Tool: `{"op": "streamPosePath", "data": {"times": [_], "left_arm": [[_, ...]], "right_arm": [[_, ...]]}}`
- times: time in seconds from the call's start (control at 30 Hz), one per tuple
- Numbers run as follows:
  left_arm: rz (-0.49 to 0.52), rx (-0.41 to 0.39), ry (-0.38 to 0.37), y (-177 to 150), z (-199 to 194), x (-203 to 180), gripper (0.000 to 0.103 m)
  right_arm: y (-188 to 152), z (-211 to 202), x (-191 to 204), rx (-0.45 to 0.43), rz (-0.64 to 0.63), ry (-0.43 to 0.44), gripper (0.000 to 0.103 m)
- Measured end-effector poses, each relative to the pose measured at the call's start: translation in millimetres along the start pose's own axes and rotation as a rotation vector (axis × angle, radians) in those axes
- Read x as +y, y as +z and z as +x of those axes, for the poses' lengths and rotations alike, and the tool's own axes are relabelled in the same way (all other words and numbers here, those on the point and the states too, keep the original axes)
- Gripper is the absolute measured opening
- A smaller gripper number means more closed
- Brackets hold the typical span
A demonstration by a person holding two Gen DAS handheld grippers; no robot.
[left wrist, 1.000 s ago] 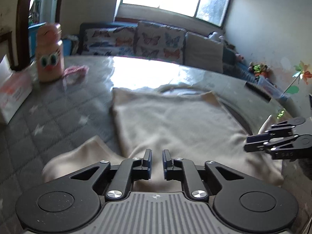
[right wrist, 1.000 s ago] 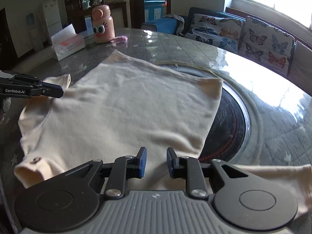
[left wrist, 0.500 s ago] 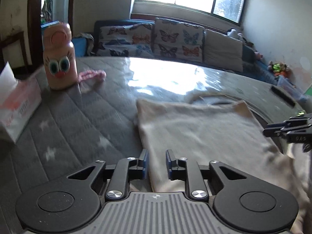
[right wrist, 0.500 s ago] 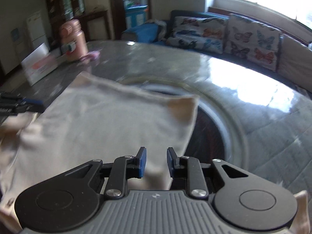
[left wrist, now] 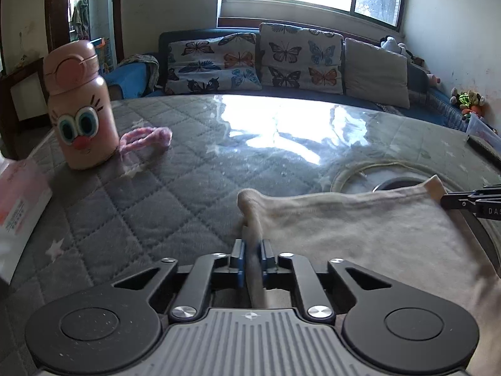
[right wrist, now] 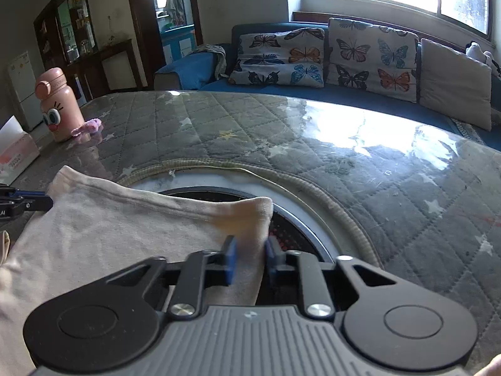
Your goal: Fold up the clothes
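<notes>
The cream-coloured cotton T-shirt (right wrist: 103, 238) lies spread on the round tabletop with its grey quilted, star-patterned cover (left wrist: 150, 194), partly over the dark round insert at the tabletop's middle (right wrist: 300, 228). The left tongs (left wrist: 250, 258) are pressed together on a bunched strip of the cream cloth near one far corner. The right tongs (right wrist: 249, 257) straddle the other corner with cloth between their blue pads; there is a visible gap, so I cannot tell whether they are truly pinching it.

As a judgement, the fold is at its first step: both corners of one edge are taken up, that edge looks slightly lifted, but no layer is laid over another yet. Every fold is left to do.

The pink cartoon-faced bottle (left wrist: 80, 106), pink fuzzy hair tie (left wrist: 145, 138) and tissue box (right wrist: 15, 153) stand well apart from the shirt.
</notes>
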State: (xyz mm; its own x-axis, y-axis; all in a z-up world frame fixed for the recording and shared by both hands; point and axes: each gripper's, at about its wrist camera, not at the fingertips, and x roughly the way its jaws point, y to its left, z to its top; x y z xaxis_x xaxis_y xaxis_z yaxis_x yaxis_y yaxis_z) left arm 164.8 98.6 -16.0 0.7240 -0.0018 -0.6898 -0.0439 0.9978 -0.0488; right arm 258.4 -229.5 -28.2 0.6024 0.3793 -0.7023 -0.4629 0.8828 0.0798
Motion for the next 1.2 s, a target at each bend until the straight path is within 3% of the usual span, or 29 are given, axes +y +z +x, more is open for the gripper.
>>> {"op": "streamPosePath", "data": {"times": [0.13, 0.37, 0.53, 0.57, 0.6, 0.9, 1.1, 1.2], "left_arm": [[0.023, -0.011, 0.017, 7.7, 9.7, -6.2, 0.011], [0.064, -0.053, 0.006, 7.9, -7.7, -24.7, 0.020], [0.113, -0.082, -0.091, -6.6, -43.0, -50.1, 0.029], [0.123, -0.080, -0.116, -11.4, -48.6, -57.5, 0.030], [0.138, -0.074, -0.143, -17.5, -55.2, -66.2, 0.030], [0.289, -0.022, -0.369, -81.2, -101.8, -136.1, 0.035], [0.308, 0.015, -0.415, -106.2, -109.9, -153.7, 0.035], [0.303, 0.038, -0.411, -113.1, -109.0, -155.3, 0.035]], "right_arm": [[1.0, 1.4, 1.0, -0.015, -0.002, -0.073, 0.003], [2.4, -17.1, -6.7, -0.021, -0.008, -0.081, 0.011], [-8.4, -54.1, -18.2, -0.003, -0.022, -0.110, 0.015], [-13.0, -61.9, -22.9, 0.001, -0.015, -0.123, 0.021], [-18.7, -70.4, -29.5, 0.006, -0.003, -0.140, 0.026], [-74.0, -135.0, -92.2, 0.045, 0.112, -0.308, 0.035], [-105.5, -142.7, -124.8, 0.032, 0.219, -0.373, 0.042], [-112.9, -142.2, -131.8, 0.007, 0.267, -0.356, 0.040]]}}
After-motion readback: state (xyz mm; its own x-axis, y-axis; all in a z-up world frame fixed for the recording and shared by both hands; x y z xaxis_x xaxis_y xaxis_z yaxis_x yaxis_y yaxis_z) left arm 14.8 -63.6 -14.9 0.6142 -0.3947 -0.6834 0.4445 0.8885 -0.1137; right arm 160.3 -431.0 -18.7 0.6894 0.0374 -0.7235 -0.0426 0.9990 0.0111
